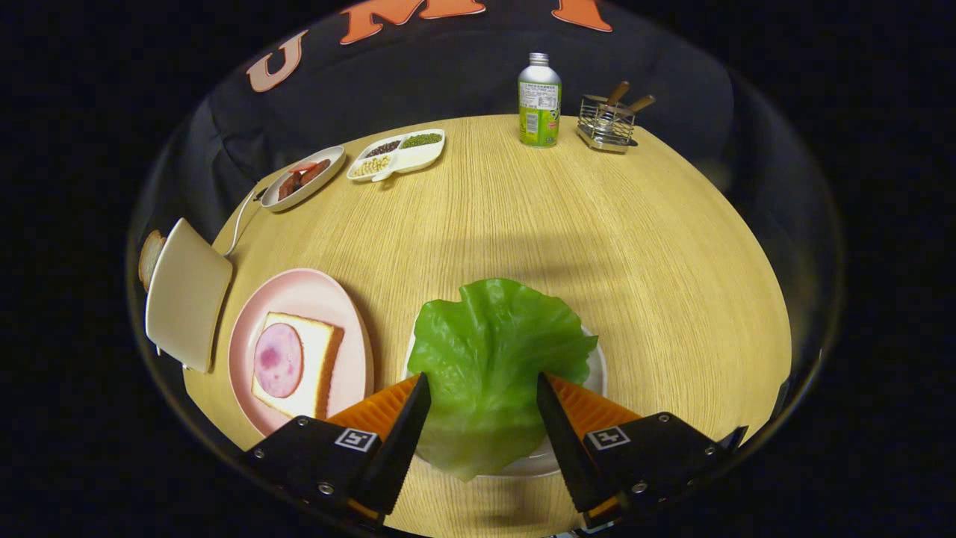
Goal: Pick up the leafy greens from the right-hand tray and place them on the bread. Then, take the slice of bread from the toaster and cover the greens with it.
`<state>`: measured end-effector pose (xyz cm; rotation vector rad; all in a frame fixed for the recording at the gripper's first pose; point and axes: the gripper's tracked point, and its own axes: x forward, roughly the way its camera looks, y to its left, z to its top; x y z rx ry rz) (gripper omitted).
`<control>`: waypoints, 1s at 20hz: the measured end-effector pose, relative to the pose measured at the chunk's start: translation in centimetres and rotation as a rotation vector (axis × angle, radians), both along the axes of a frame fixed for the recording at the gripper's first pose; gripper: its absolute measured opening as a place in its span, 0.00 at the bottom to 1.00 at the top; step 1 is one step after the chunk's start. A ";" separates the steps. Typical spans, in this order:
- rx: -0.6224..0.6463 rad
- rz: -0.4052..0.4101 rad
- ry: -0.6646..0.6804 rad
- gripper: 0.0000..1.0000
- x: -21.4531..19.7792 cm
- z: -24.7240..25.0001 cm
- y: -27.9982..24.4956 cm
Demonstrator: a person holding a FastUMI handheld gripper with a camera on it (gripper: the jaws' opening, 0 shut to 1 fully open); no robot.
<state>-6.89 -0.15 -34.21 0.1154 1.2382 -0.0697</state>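
We see the greens (497, 359), one broad lettuce leaf, lying on a white tray (595, 373) on the surface (597, 246). The leaf covers most of the tray; its stem end hangs over the near rim, and its ruffled edge points away from us.

The claw (483, 392) is wide open. Its two fingers stand on either side of the leaf, with the leaf's lower half between them. We cannot tell whether the tips touch the leaf or hover above it. Neither finger presses on it.

Just left of the tray is a pink plate (299, 295). On it lies a slice of bread (310, 366) topped with a round of ham (278, 360). The plate and the tray sit close together but apart.

Left of the plate is the toaster (187, 291), a cream box at the surface's edge. A second slice (150, 258) shows at its far side. A white cord (240, 220) runs from the toaster toward the rear.

Farther back on the left we see an oval dish (332, 161) with sausages (302, 178), and beside it a divided dish (426, 153) holding beans and seeds. At the far edge stand a bottle (539, 101) and, just right of it, a wire rack (606, 123) with two wooden handles (629, 99) rising from it.
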 end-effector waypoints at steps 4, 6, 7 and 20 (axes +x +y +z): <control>-0.060 0.054 -0.014 0.64 0.0 -0.2 -0.3; -0.060 0.054 -0.029 0.52 0.3 -0.1 -0.3; -0.057 0.042 -0.035 0.38 0.5 -0.1 -0.4; 0.128 0.008 -0.176 0.04 3.2 4.0 1.3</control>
